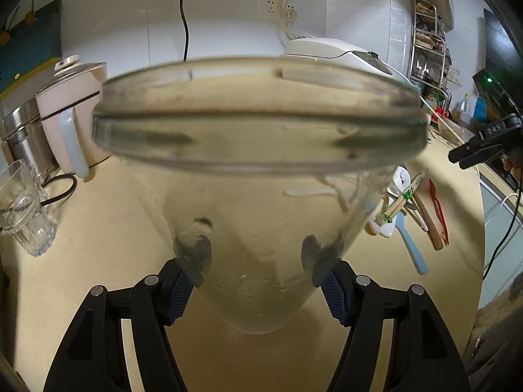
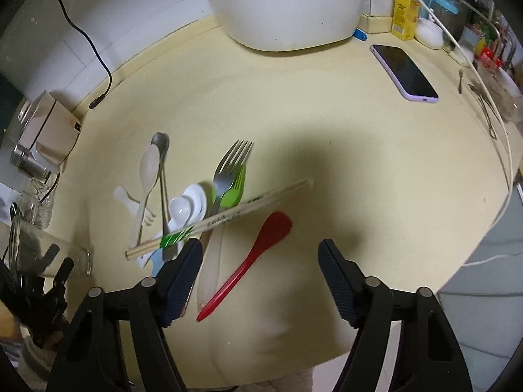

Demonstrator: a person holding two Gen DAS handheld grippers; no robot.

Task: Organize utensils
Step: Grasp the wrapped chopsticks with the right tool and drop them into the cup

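Observation:
My left gripper (image 1: 258,281) is shut on a clear glass jar (image 1: 258,150), holding it tilted above the counter; the jar fills the left wrist view and looks empty. It also shows at the left edge of the right wrist view (image 2: 49,258). My right gripper (image 2: 258,271) is open and empty, just above a pile of utensils: a red plastic spoon (image 2: 255,254), wrapped chopsticks (image 2: 222,219), a steel fork (image 2: 228,166) over a green fork (image 2: 233,189), white spoons (image 2: 186,209) and a steel spoon (image 2: 161,163). The pile also shows in the left wrist view (image 1: 412,209).
A white rice cooker (image 2: 287,6) stands at the back. A phone (image 2: 403,72) lies back right. A kettle (image 1: 75,111), a steel pot (image 1: 23,137) and a drinking glass (image 1: 23,209) stand at the left. A black cable (image 2: 85,45) runs along the wall.

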